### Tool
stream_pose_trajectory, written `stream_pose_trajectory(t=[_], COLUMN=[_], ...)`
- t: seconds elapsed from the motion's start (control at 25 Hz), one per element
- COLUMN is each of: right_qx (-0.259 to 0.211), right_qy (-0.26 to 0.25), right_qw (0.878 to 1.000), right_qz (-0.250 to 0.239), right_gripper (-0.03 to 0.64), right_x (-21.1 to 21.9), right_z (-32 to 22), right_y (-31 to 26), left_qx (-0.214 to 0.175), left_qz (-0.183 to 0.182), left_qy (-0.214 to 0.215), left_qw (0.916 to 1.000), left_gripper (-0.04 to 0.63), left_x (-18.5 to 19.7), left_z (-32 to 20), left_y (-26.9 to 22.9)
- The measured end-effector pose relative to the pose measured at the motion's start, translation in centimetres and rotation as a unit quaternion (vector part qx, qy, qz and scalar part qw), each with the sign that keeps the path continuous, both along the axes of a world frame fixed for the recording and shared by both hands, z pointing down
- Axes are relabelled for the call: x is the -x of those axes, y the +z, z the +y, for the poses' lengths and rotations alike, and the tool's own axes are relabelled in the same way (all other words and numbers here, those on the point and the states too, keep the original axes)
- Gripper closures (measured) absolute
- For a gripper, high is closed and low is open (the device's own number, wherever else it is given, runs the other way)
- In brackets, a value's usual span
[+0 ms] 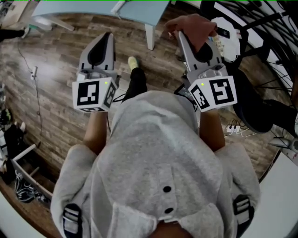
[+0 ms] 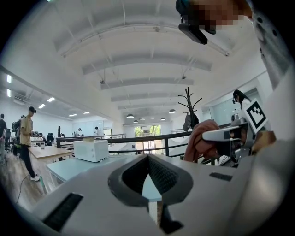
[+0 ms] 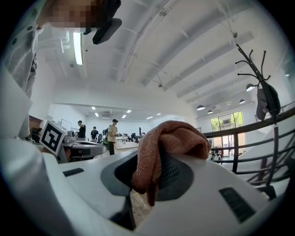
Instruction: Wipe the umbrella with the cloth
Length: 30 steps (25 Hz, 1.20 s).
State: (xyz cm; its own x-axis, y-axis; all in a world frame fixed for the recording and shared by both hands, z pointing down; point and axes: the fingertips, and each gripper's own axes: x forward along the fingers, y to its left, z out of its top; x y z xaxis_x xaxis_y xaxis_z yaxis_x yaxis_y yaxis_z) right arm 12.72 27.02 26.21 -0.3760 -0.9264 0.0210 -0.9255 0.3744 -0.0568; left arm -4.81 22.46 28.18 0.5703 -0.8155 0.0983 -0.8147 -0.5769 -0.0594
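Note:
In the head view a reddish-brown cloth [image 1: 194, 27] is bunched over the tip of my right gripper [image 1: 184, 37], whose jaws are shut on it. The right gripper view shows the same cloth [image 3: 173, 138] draped over the closed jaws [image 3: 154, 154]. My left gripper [image 1: 109, 35] is held level beside it, shut, with nothing between its jaws [image 2: 148, 157]. From the left gripper view the right gripper [image 2: 230, 136] and its cloth [image 2: 200, 140] show at the right. Black fabric with thin ribs [image 1: 253, 104], seemingly the umbrella, lies at the right edge of the head view, partly cut off.
A light-blue table [image 1: 93, 7] with a white leg [image 1: 150, 36] stands ahead, with a white box [image 2: 91, 150] on it. A black railing [image 2: 138, 139] and a coat rack [image 2: 189, 108] stand beyond. A power strip [image 1: 233, 128] lies on the wooden floor. People stand far off.

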Motion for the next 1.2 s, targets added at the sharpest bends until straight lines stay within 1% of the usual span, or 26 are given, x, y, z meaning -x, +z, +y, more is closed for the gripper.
stream_pose_trajectory(t=[0.08,0.2,0.28,0.44,0.64,0.96,1.2], right_qx=[0.005,0.017,0.016,0.02,0.03,0.042,0.06], right_qy=[0.0,0.003,0.005,0.001,0.004,0.019,0.045], right_qw=[1.0,1.0,1.0,1.0,0.999,0.999,0.997], right_qz=[0.005,0.009,0.001,-0.011,-0.027,-0.016,0.01], right_gripper=[0.543,0.543,0.543,0.543,0.543,0.54,0.54], right_x=[0.4,0.7,0.7,0.5,1.2,2.6,3.1], right_z=[-2.0,-5.8,-8.6,-13.5,-19.2,-25.8,-30.6], right_y=[0.4,1.0,1.0,0.9,1.1,1.0,1.7], left_qx=[0.005,0.025,0.033,0.041,0.05,0.061,0.081], left_qz=[-0.004,0.0,0.003,0.021,0.026,0.02,0.024], left_qy=[-0.008,-0.012,-0.006,0.003,0.018,0.042,0.06], left_qw=[0.9999,0.9996,0.9994,0.9989,0.9983,0.997,0.9946], left_gripper=[0.58,0.58,0.58,0.58,0.58,0.58,0.58], left_x=[0.4,0.9,0.9,0.5,0.6,2.1,2.9], left_z=[-2.2,-5.9,-8.7,-13.5,-19.2,-26.2,-30.7], left_y=[0.6,1.7,2.2,2.3,2.5,3.1,4.3])
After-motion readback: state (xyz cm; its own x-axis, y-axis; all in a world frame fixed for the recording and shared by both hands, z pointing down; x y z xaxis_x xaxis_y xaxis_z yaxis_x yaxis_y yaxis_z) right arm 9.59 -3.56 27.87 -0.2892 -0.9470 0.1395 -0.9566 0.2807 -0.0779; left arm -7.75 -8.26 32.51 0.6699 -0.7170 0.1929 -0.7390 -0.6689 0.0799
